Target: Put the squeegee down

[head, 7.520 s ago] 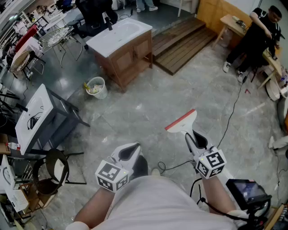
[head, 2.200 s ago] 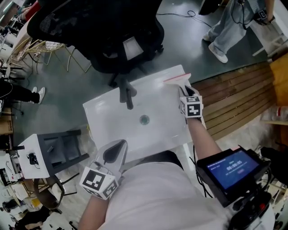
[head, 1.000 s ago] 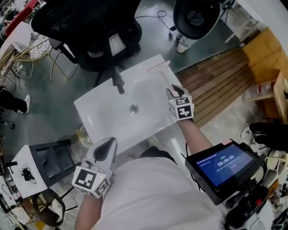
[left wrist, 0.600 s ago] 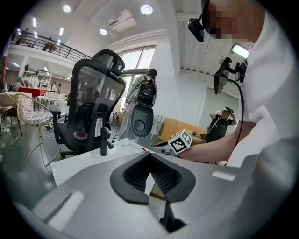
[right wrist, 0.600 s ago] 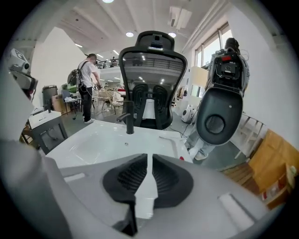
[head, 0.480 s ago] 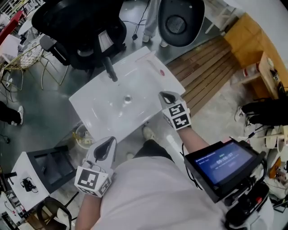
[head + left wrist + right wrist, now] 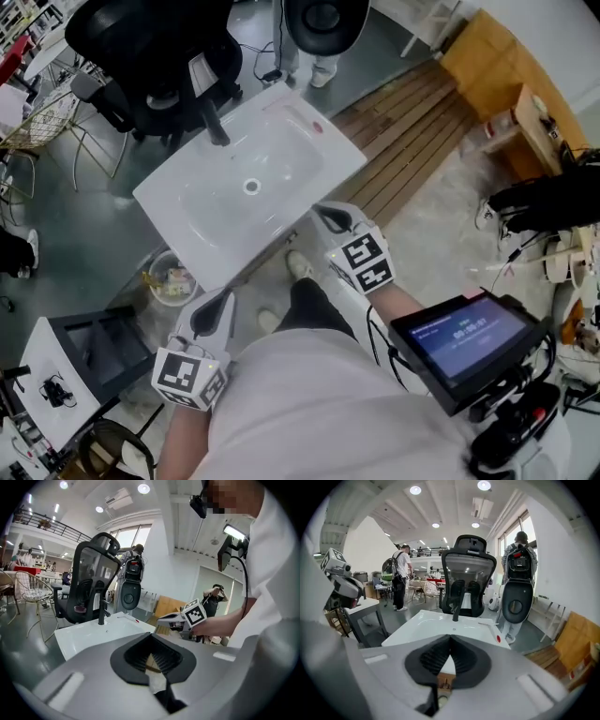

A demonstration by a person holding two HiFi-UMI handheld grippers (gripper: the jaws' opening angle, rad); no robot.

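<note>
The squeegee (image 7: 305,119), white with a red spot at its handle end, lies on the far right rim of the white washbasin (image 7: 187,211). No gripper touches it. In the right gripper view the squeegee (image 7: 491,626) rests on that same rim beyond the jaws. My right gripper (image 7: 323,214) hangs over the basin's near right corner, well short of the squeegee, shut with nothing in it. My left gripper (image 7: 223,298) is lower left, off the basin's near edge, its jaws shut and empty.
A black faucet (image 7: 214,127) stands at the basin's back edge, with a black office chair (image 7: 150,37) behind it. A waste bin (image 7: 169,279) sits on the floor left of the cabinet. Wooden decking (image 7: 412,122) lies to the right. A screen device (image 7: 464,333) hangs by my right forearm.
A second ago the right gripper stood open at the squeegee's handle on the rim. It has since shut and drawn back toward me, leaving the squeegee lying there. The left gripper has shifted too.
</note>
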